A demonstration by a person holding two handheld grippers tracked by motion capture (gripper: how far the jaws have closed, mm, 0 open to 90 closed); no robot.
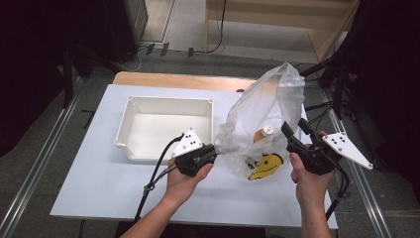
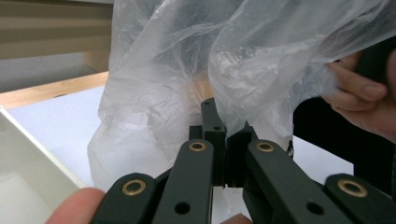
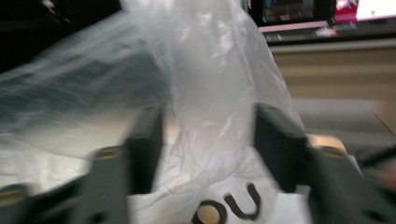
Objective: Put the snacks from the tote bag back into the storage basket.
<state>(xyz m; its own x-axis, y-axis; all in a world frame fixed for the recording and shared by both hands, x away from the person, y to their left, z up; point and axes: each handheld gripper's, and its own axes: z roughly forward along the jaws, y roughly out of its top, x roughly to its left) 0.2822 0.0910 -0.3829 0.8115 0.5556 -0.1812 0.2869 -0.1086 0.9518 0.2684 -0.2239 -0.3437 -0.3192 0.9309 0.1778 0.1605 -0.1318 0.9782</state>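
A clear plastic bag stands puffed up on the white table, with a yellow smiley print low on its front. Inside it sits an orange bottle with a white cap. My left gripper is shut on the bag's left edge; the left gripper view shows its jaws pinching the crinkled bag film. My right gripper is at the bag's right side and open. In the blurred right gripper view, its jaws stand wide apart with bag film hanging between them.
An empty white bin stands on the table just left of the bag and behind my left hand. The table's right edge runs close to my right hand. The other hand shows at the right of the left gripper view.
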